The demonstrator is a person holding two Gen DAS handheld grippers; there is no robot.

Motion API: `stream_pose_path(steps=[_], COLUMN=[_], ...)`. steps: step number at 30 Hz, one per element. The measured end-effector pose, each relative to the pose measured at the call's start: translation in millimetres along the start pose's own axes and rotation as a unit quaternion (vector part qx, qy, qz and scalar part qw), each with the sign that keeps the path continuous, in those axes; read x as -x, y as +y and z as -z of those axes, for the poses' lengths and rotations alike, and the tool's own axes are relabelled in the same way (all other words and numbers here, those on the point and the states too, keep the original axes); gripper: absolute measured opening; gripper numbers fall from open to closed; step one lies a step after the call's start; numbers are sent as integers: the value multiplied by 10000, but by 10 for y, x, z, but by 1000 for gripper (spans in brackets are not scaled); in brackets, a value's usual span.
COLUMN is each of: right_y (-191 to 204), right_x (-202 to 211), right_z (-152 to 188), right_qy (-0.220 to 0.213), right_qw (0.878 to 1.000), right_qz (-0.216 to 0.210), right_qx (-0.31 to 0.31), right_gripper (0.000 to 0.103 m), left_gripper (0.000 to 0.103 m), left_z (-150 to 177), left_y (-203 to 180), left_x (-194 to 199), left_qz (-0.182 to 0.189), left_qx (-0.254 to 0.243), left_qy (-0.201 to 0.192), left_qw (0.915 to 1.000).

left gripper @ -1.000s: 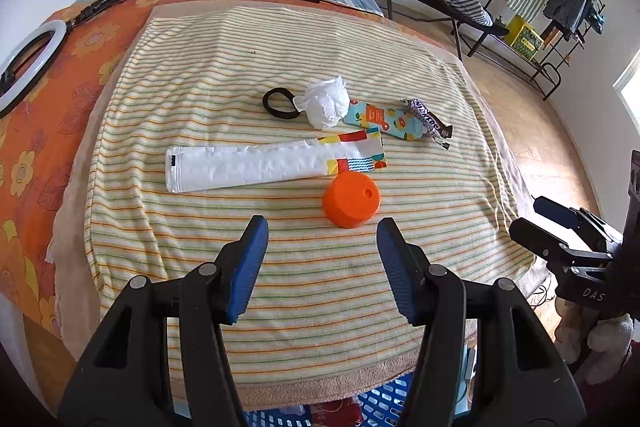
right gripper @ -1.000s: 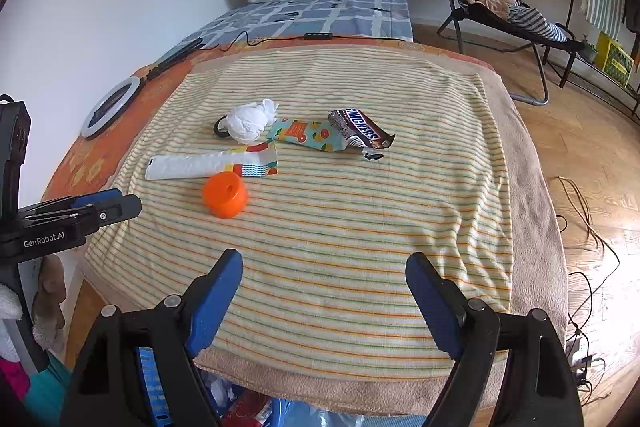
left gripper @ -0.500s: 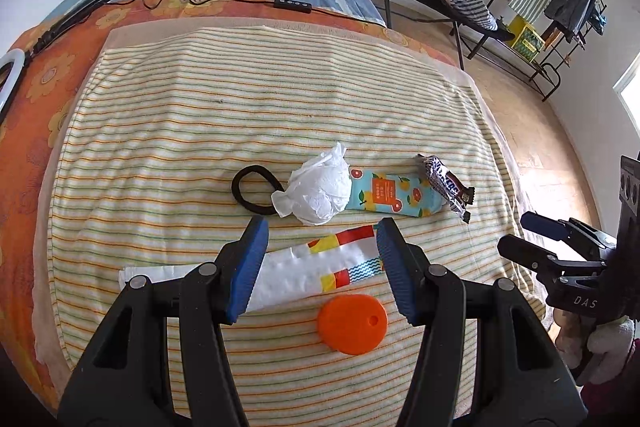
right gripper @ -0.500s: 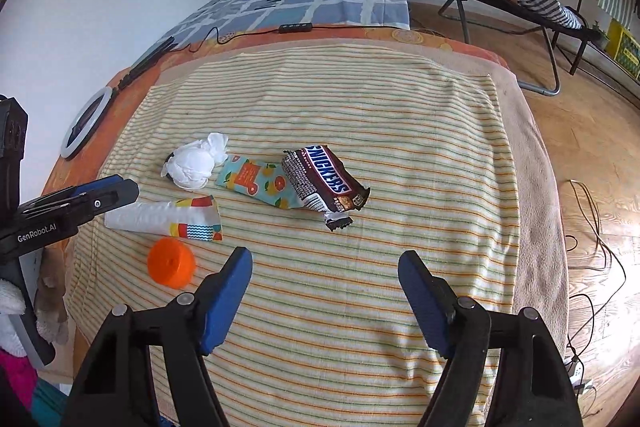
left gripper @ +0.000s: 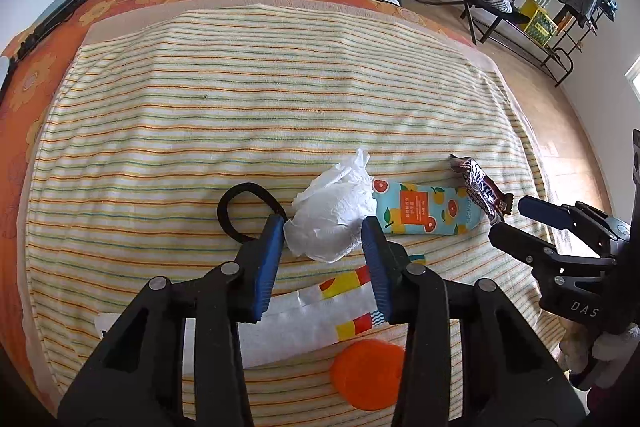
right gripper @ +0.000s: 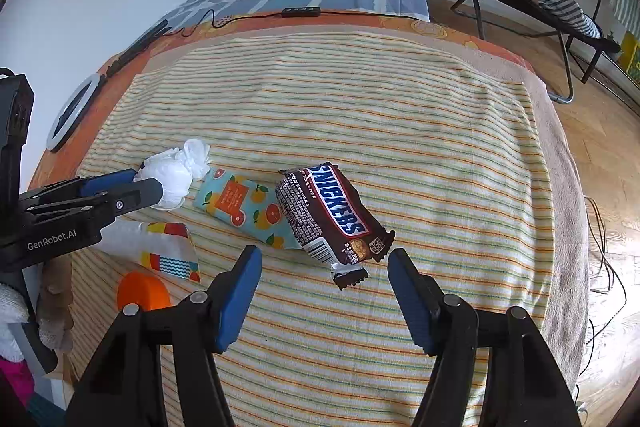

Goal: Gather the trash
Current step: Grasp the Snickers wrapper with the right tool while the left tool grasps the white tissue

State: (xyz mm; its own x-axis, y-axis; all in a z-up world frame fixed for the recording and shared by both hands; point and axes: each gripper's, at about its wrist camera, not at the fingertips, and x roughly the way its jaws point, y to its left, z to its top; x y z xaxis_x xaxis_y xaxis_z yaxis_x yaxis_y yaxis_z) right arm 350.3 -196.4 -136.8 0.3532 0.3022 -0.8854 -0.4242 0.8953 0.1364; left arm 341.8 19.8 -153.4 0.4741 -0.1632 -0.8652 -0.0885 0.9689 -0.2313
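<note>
Striped towel [left gripper: 280, 115] spread over a bed, trash clustered toward its near edge. Left gripper [left gripper: 324, 227] spread wide, blue pads bracketing the crumpled white tissue [left gripper: 334, 215]; whether the pads touch it cannot be told. Black hair tie [left gripper: 230, 211] just beside the left pad, touching or nearly so. Citrus-print packet [left gripper: 424, 211] just right of the tissue, close to the right pad. Nearer the edge, white wrapper with coloured blocks [left gripper: 312, 315] under the left gripper's fingers, orange lid [left gripper: 366, 373] nearer still.

Right gripper [right gripper: 324, 263] also wide apart, holding nothing, poised just short of the Snickers wrapper [right gripper: 332, 211], whose torn tail points between the fingers. Same wrapper overlapping the end of the citrus-print packet in the right wrist view.

Likely step: closing on the tissue with the left, on the Snickers wrapper with the right.

Risks, judged from the layout:
- Catching the hair tie along with the tissue, given how close the left pad sits to the loop.
- Nipping the edge of the citrus-print packet with the right pad.
- Pinching towel pile instead of paper if the pads press down too far, dragging the cloth and shifting everything on it.
- Tissue compressing and slipping out of a shallow bite.
- Snickers wrapper, slick and flat, sliding away or pulling the packet beneath it along.
</note>
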Motion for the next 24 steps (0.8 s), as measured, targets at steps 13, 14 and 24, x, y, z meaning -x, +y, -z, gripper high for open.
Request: stream_pose_path(steps=[13,14,24], right_y=[-35,-43,-95], right_x=[-262,-273,-237], right_z=[-58,-59,-69], right_qy=[188,197,180], right_qw=[9998,9997,9986], right_qz=[-96,-106,-388], right_qx=[-60,-87,-323], right_gripper=[53,49,11], left_gripper=[18,17,16], left_z=[-22,-24,-30], left_y=[-4,5,60], left_x=[4,23,186], left_qz=[19,4,-38], left_qx=[55,71,108], left_qy=[-131,-152,-329], left_qw=[9999,9999,9994])
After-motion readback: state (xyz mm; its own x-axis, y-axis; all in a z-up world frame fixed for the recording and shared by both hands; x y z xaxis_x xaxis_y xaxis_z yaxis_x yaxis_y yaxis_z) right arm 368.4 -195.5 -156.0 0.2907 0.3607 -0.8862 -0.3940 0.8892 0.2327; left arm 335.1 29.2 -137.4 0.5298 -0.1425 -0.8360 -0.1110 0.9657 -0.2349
